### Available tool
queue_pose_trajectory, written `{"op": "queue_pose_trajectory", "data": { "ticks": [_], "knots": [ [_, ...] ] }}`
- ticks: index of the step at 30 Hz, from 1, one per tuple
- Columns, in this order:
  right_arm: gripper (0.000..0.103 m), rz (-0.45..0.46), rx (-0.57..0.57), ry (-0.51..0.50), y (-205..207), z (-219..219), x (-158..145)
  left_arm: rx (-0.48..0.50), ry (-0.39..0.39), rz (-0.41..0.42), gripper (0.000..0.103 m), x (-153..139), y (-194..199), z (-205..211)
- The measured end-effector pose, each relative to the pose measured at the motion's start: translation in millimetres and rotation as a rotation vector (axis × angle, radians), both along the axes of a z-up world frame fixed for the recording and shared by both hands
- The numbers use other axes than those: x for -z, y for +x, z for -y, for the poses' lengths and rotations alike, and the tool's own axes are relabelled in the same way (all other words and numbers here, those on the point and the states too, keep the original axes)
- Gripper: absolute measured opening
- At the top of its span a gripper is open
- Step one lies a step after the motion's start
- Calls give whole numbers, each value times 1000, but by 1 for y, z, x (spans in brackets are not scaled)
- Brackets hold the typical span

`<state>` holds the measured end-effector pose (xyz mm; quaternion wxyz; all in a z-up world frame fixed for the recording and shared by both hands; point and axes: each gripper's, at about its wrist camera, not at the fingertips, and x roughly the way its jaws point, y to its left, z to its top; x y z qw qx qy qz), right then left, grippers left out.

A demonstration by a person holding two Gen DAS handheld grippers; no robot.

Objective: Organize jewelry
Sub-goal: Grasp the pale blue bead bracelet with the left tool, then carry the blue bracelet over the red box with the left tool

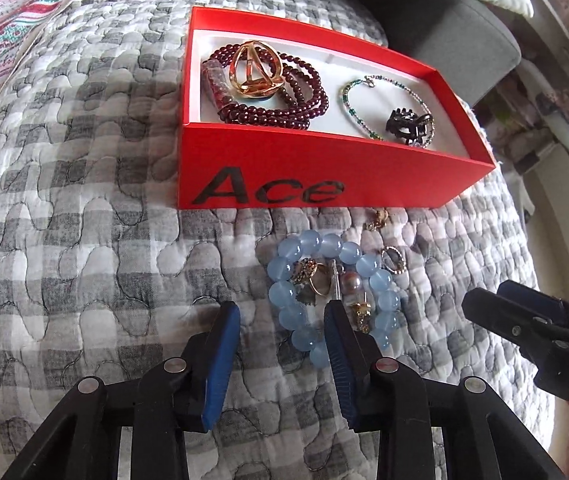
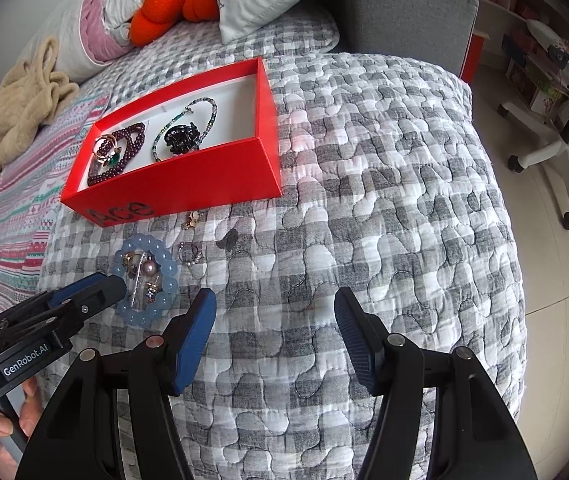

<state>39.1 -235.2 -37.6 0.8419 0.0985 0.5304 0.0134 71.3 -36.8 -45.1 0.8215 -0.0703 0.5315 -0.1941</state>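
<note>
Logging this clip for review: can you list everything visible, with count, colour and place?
box: one, red, on quilt
garnet bead strand: one, dark red, box left
gold clip: one, on that strand
beaded necklace: one, green, box right
claw clip: one, black, on necklace
bead bracelet: one, pale blue, quilt
small rings and earrings: several, gold, inside and beside bracelet
quilt: one, grey-white check
left gripper: open, at bracelet
right gripper: open, over quilt

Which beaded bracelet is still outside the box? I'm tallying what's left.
The pale blue bracelet of large beads, lying on the quilt; the dark red and green-beaded ones lie inside the red box.
</note>
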Motion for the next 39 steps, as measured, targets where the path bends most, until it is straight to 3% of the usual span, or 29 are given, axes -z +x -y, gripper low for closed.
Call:
{"op": "queue_pose_trajectory", "data": {
  "ticks": [4,6,7,14,23,33,39],
  "knots": [
    [64,-1,14,4,0,5,0,23,114,64,25,0,-4,15],
    [64,-1,20,2,0,6,0,21,144,82,11,0,-4,19],
    [64,-1,23,3,0,6,0,19,147,87,8,-1,-3,19],
    [64,0,42,11,1,11,0,58,78,159,8,-21,-12,17],
    [64,2,39,9,4,9,0,73,-81,241,8,-61,-25,-2],
    [64,-24,3,10,16,-15,13,-12,-95,237,8,-68,-21,-38],
    [67,10,-57,-28,30,-41,15,-49,-80,228,8,-65,-17,-62]
  ]
}}
